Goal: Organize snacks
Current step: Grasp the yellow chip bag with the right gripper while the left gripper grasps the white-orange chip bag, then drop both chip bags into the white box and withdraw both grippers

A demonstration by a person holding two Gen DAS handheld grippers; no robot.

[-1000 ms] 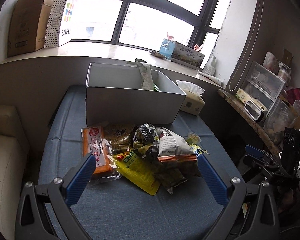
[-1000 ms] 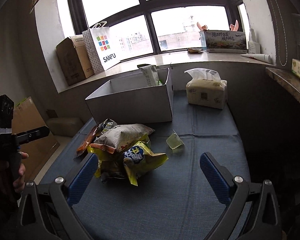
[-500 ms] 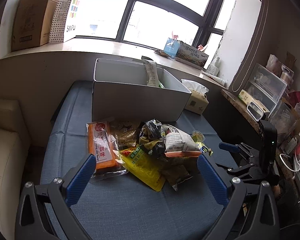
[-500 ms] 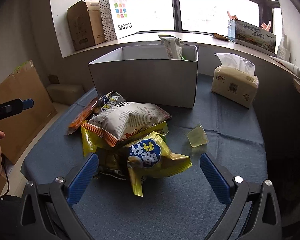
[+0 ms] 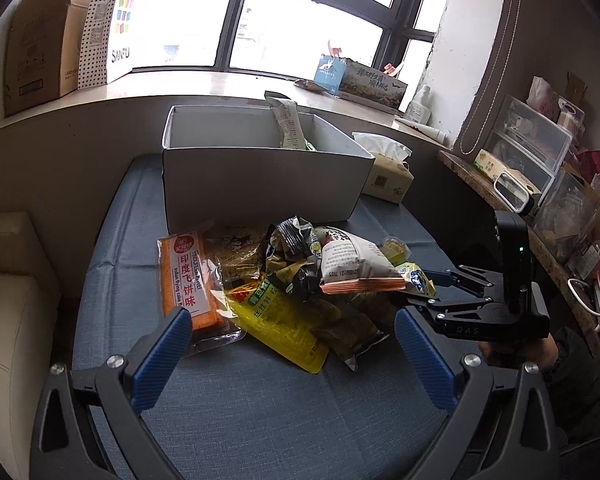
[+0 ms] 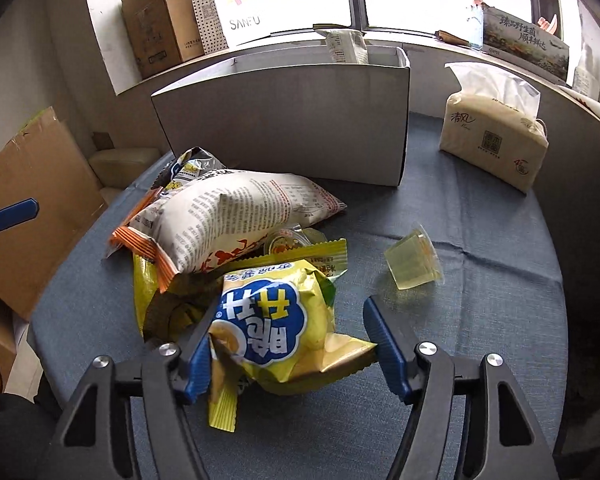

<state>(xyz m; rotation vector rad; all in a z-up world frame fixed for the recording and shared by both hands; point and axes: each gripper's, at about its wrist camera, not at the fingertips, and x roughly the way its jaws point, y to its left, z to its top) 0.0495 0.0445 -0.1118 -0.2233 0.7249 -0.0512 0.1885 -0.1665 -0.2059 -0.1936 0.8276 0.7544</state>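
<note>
Several snack packs lie heaped on the blue cloth table (image 6: 480,360) in front of a white box (image 6: 284,128). My right gripper (image 6: 290,308) straddles a puffy yellow bag (image 6: 276,320) at the pile's near edge. Its jaws are closing, and I see no pad squeezing the bag. A white bag with orange ends (image 6: 236,216) rests just behind. In the left wrist view my left gripper (image 5: 292,320) hovers open above the pile's near side with nothing between its fingers. An orange flat pack (image 5: 188,276) lies by its left finger. One tall pack (image 5: 290,128) stands inside the box.
A clear jelly cup (image 6: 414,260) lies on its side to the right of the pile. A tissue pack (image 6: 492,132) sits at the back right. Cardboard boxes and a paper bag stand on the window sill. A cluttered shelf (image 5: 540,168) runs along the right.
My right gripper came down and forward onto the pile, and its jaws narrowed around the yellow bag. The left gripper has barely shifted and stays open.
</note>
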